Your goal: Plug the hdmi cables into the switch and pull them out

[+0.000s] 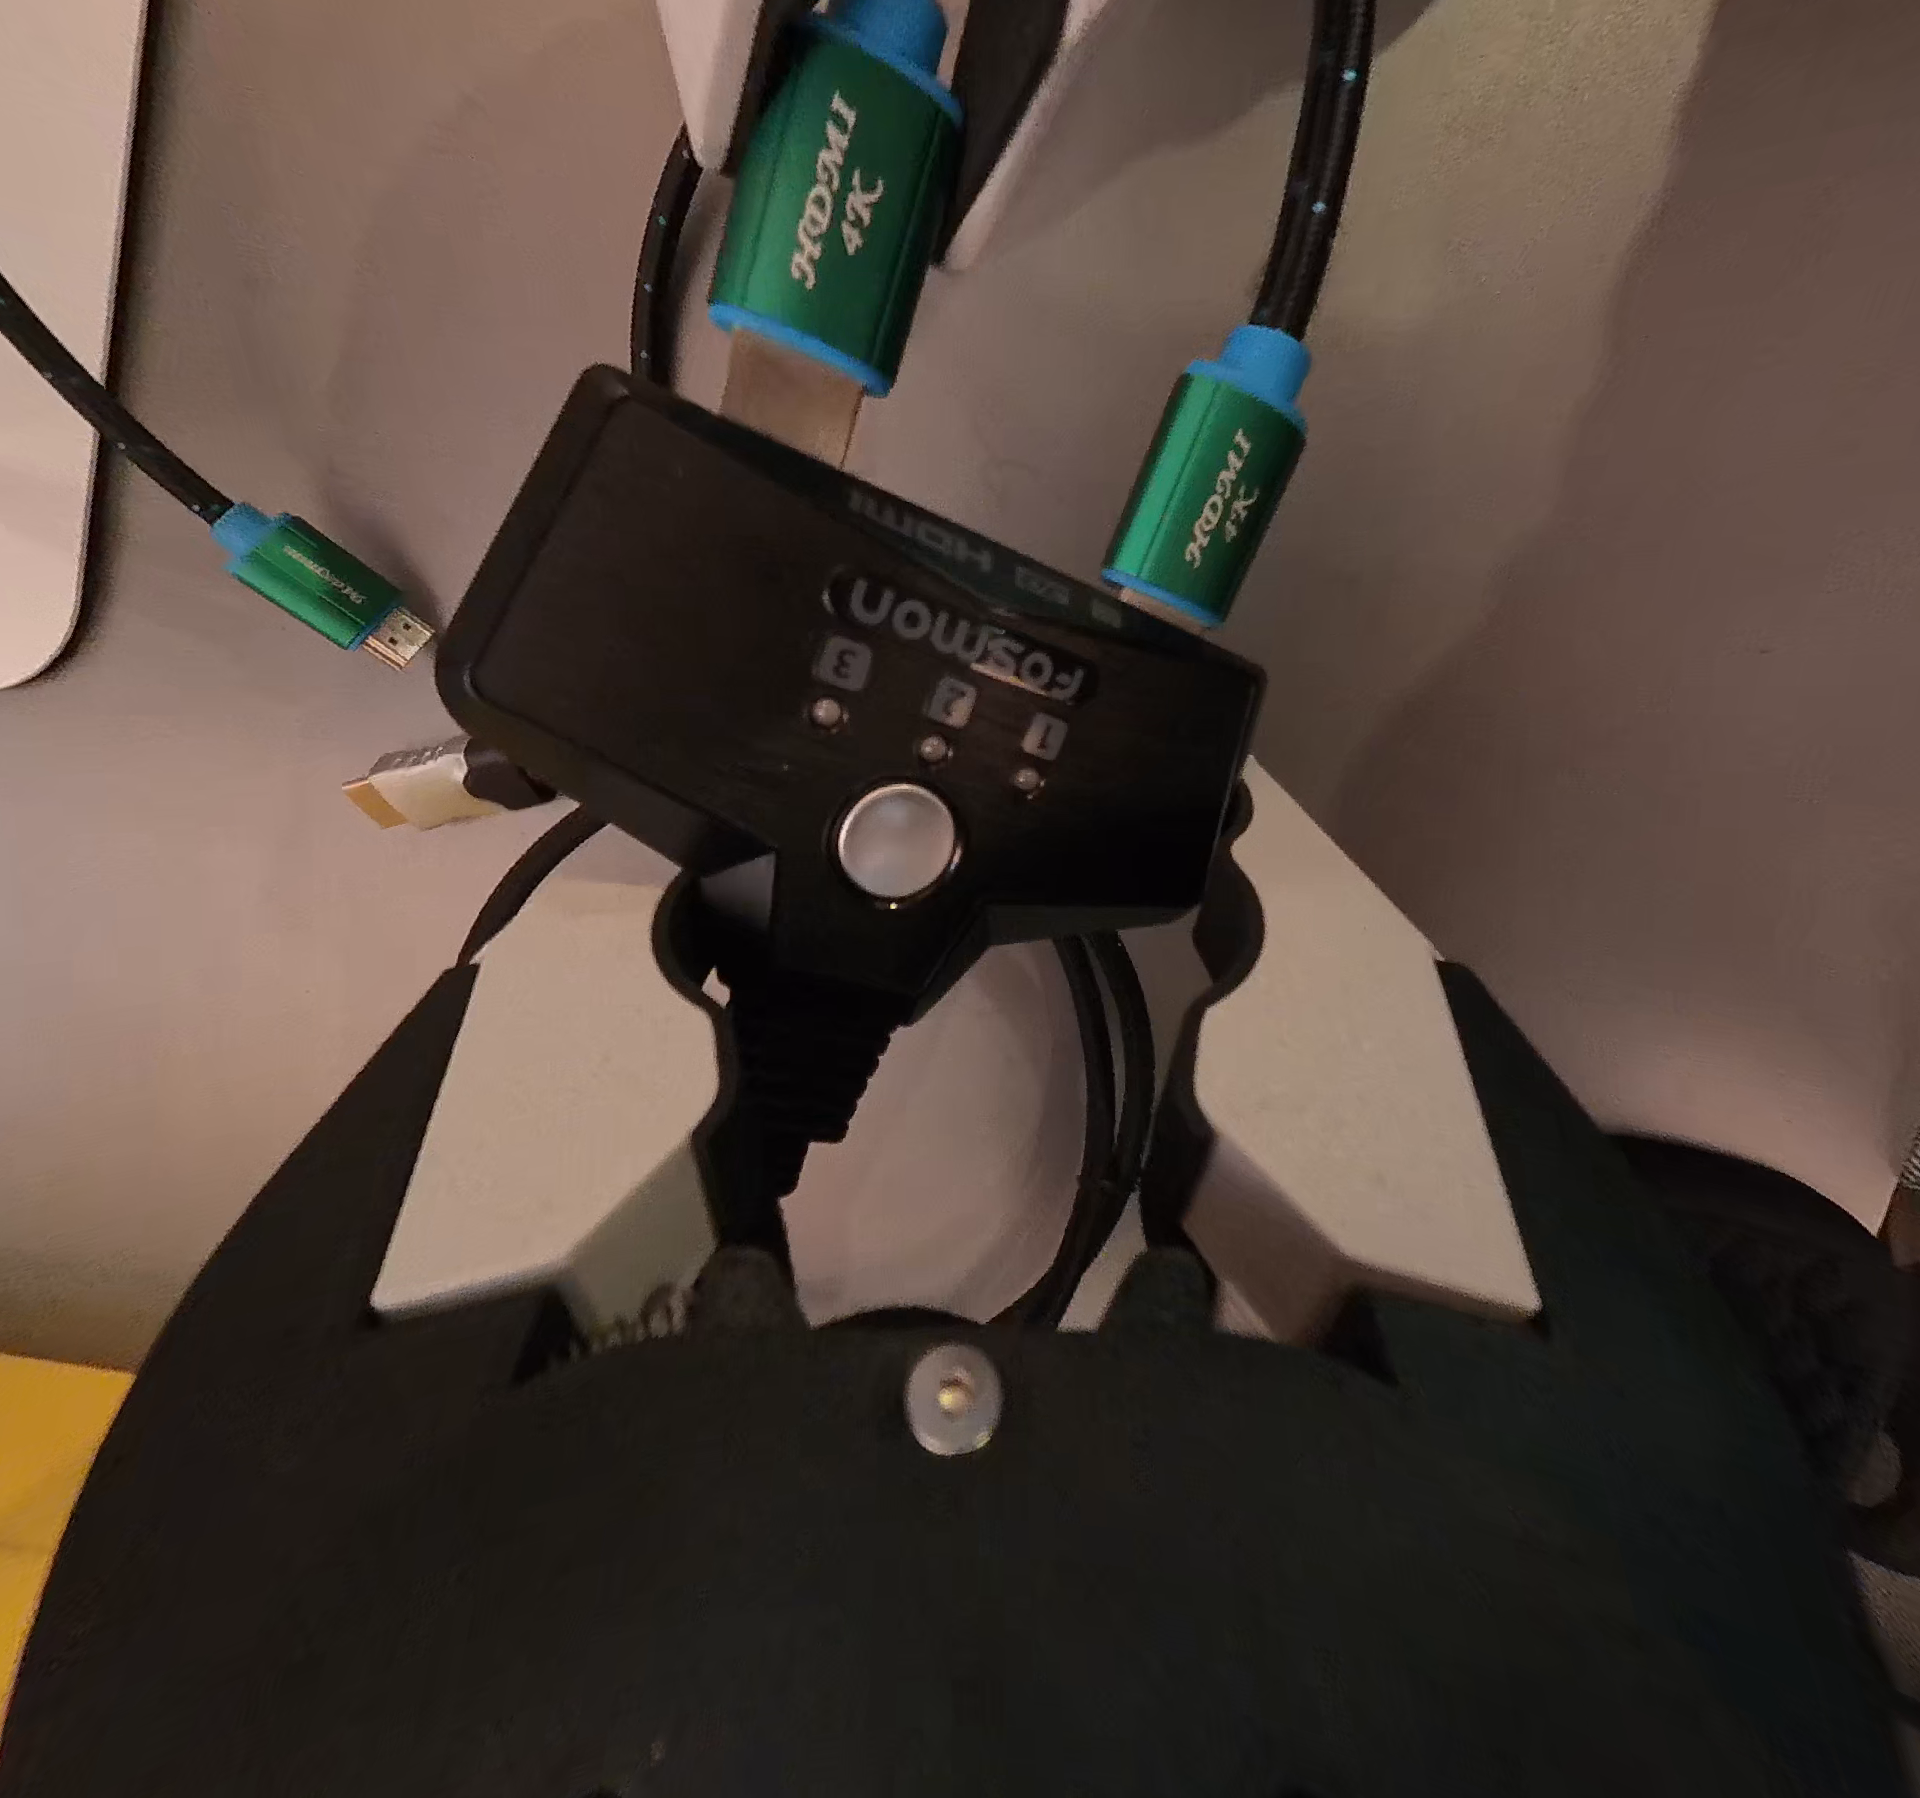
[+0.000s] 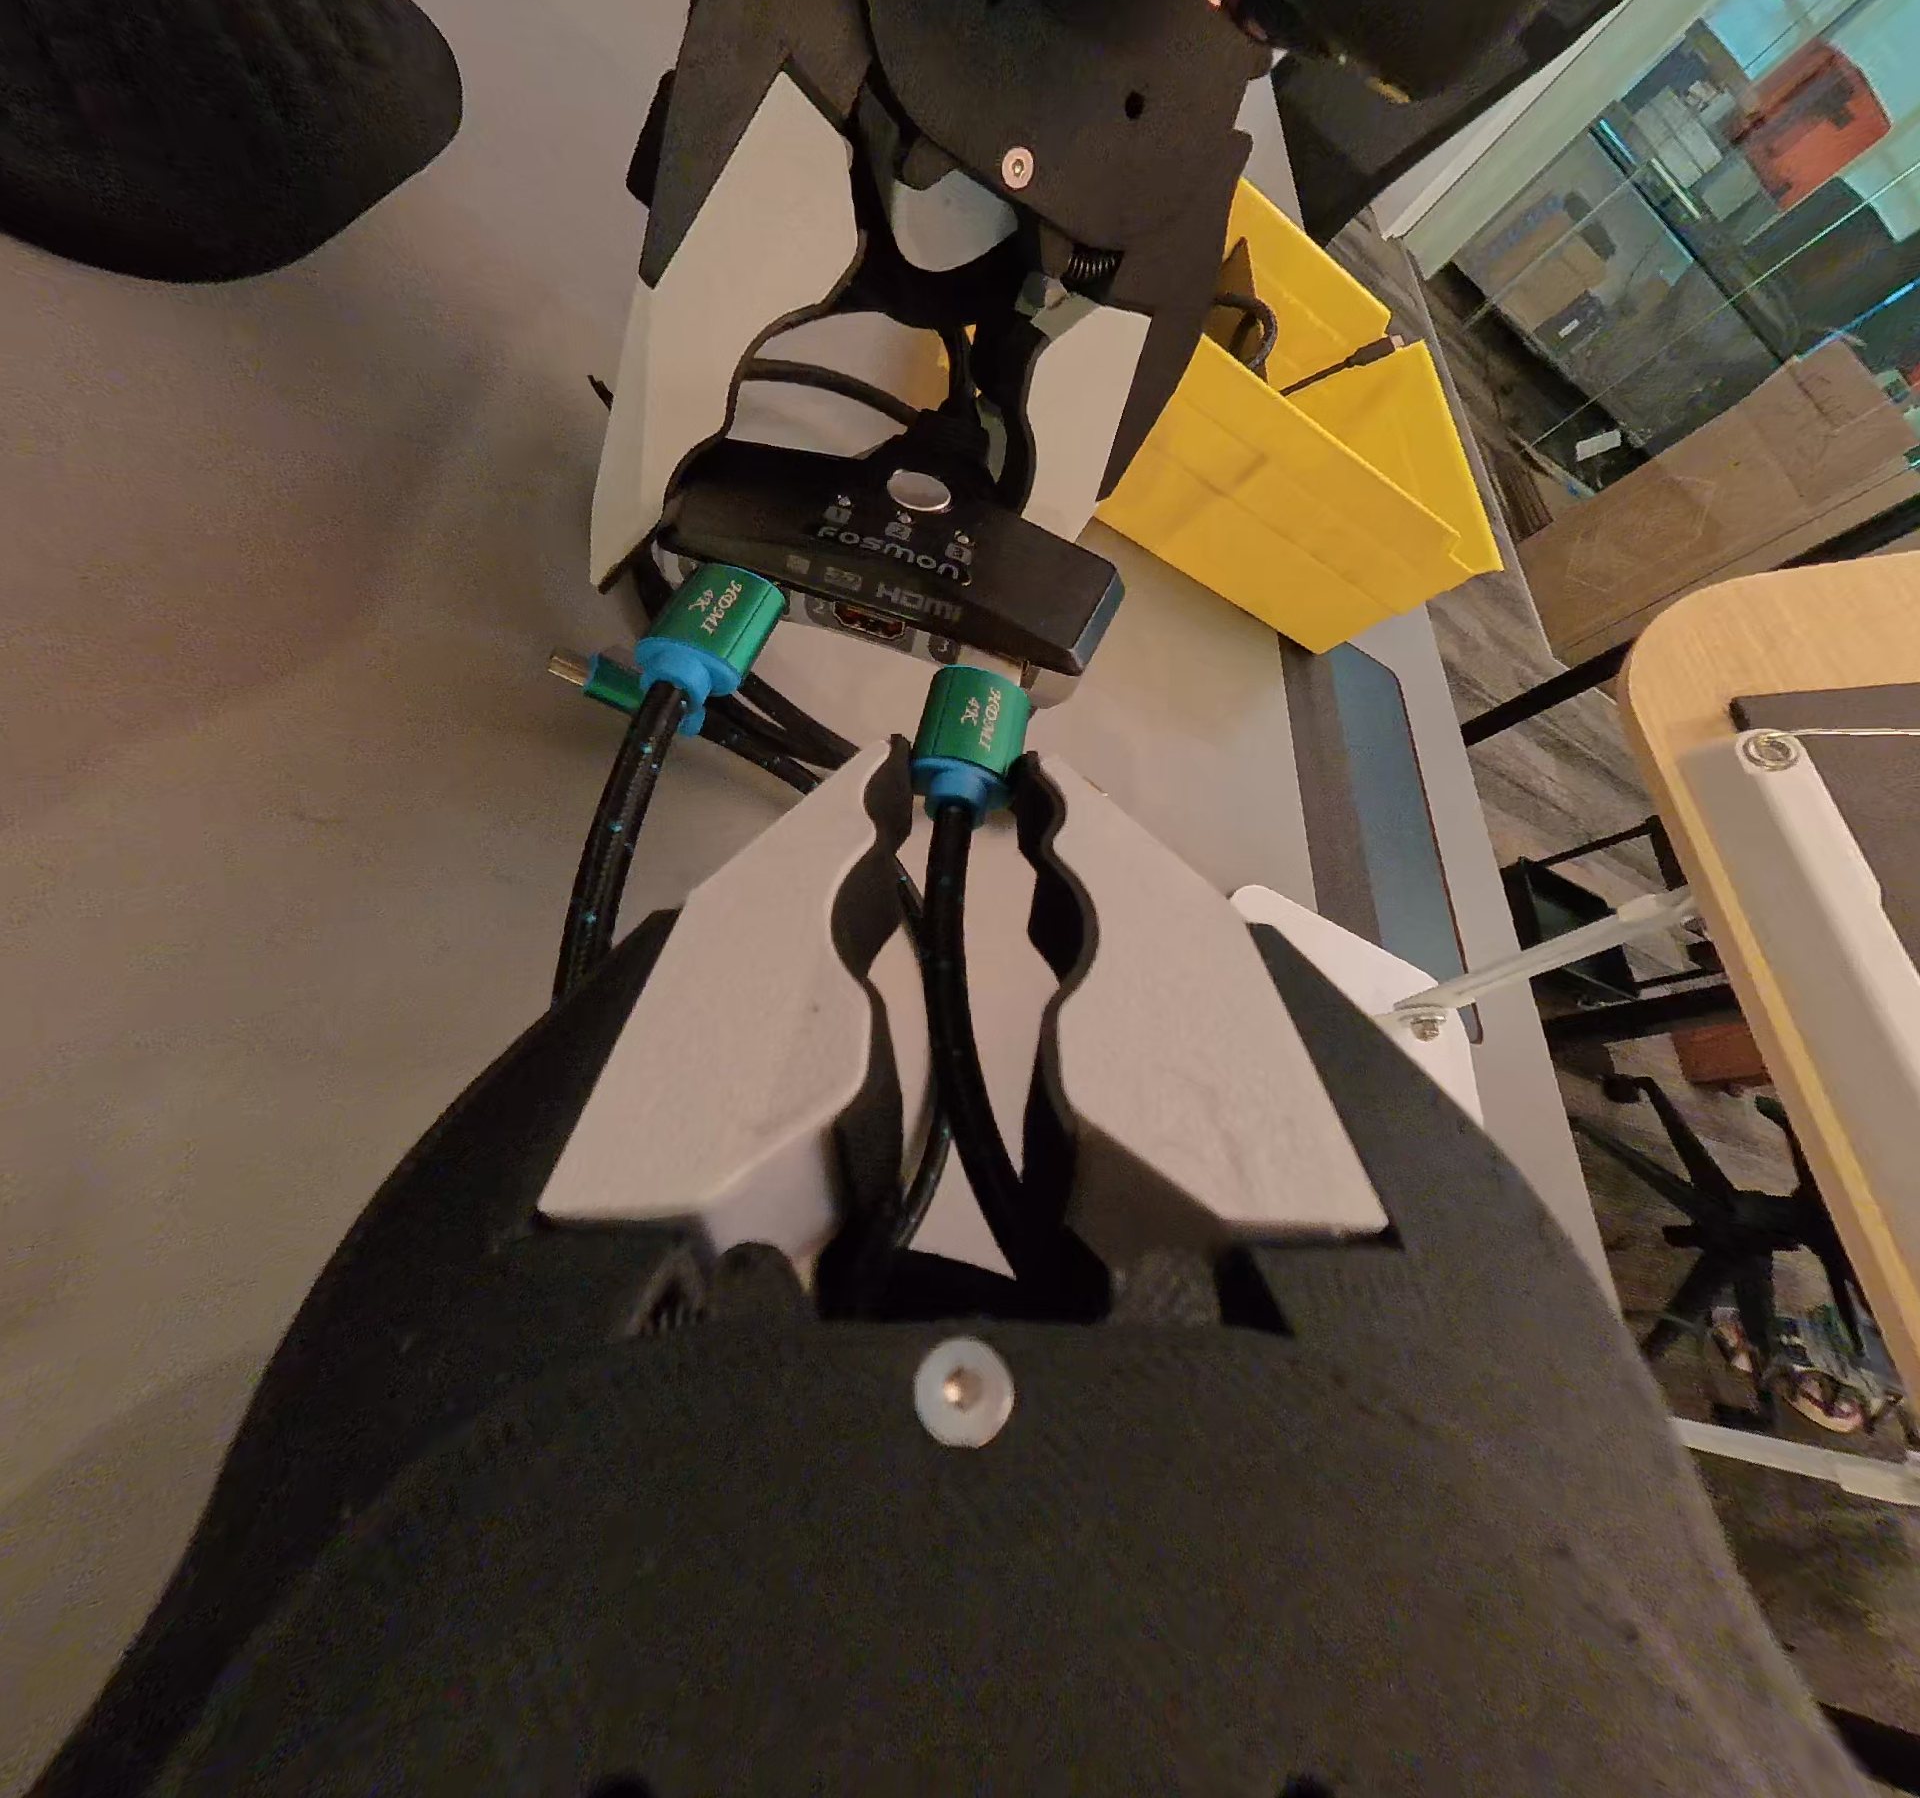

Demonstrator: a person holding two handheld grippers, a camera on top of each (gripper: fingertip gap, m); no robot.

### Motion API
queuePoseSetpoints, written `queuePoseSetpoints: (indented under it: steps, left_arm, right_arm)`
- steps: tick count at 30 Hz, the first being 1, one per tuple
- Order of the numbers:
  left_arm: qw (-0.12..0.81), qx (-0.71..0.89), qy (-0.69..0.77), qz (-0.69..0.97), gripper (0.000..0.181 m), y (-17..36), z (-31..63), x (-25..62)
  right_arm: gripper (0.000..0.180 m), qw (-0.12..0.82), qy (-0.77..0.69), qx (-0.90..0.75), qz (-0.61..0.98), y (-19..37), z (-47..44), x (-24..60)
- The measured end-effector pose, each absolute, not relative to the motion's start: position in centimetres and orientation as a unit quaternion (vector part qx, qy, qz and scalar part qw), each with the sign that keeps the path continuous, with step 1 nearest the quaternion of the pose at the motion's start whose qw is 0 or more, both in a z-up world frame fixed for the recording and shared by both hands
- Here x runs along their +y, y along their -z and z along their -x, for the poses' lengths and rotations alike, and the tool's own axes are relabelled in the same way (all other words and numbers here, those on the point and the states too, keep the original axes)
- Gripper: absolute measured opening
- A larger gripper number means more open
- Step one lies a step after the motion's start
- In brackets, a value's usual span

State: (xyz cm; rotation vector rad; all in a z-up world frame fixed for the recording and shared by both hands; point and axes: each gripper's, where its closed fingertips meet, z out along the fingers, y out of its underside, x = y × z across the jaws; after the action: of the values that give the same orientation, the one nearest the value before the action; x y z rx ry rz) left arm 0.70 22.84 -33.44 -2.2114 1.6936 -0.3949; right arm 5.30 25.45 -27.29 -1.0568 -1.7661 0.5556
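Note:
The black HDMI switch [image 1: 727,626] is held off the grey table by my left gripper [image 1: 961,896], which is shut on its narrow cable end. My right gripper [image 2: 961,772] is shut on the blue collar of a green HDMI plug [image 2: 971,714]. That plug's metal tip [image 1: 800,408] is at the switch's third port, with much of it bare; how deep it sits I cannot tell. A second green plug [image 1: 1195,491] sits in the first port. The middle port [image 2: 878,621] is empty. A third green plug [image 1: 312,595] lies loose on the table.
A silver and gold plug [image 1: 426,782] pokes out from under the switch. A yellow bin [image 2: 1299,501] stands just behind the switch. A black chair back [image 2: 187,65] is at the upper left. The table edge and a wooden desk [image 2: 1766,709] lie to the right. There is about 8 cm between the tips of the two grippers.

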Motion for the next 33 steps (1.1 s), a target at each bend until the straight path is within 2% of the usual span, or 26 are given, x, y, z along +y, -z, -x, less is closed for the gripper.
queuePoseSetpoints:
  steps: [33]
  left_arm:
    - [0.123, 0.599, 0.113, 0.783, 0.093, 34.14, -0.23, 22.83]
  right_arm:
    - [0.018, 0.486, -0.188, -0.733, 0.437, 27.41, -5.20, 25.45]
